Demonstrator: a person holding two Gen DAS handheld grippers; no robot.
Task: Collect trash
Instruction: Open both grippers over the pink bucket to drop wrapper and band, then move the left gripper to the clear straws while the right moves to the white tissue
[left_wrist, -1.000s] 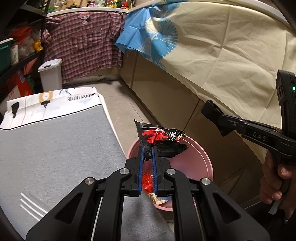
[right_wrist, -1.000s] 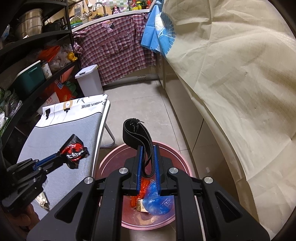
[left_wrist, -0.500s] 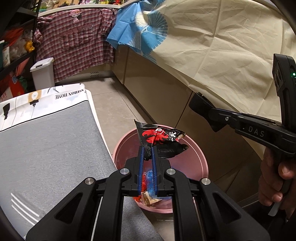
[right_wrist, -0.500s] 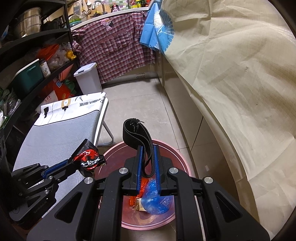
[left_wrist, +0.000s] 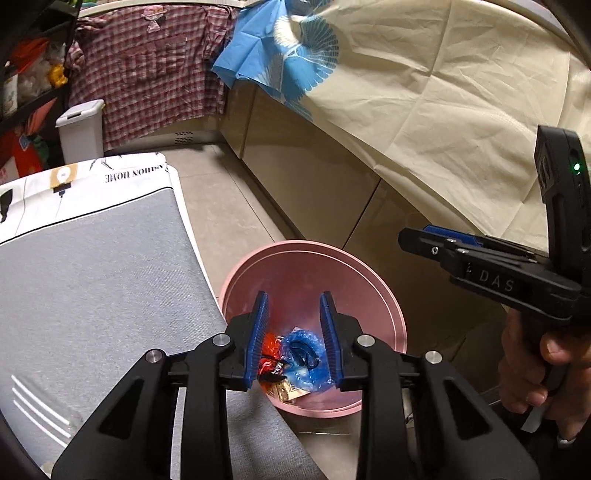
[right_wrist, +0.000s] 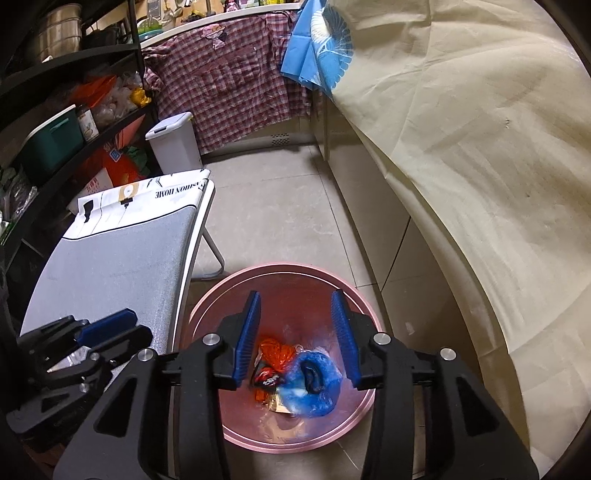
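Left gripper (left_wrist: 293, 308), right gripper (right_wrist: 295, 306) just opened, empty, over bin (right_wrist: 207, 302).

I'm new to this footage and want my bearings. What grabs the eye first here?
The pink bin on the floor beside the grey ironing board, with a blue plastic bag and orange scraps at its bottom. Over it hang the left gripper and right gripper, both open and empty, their jaws just opened.
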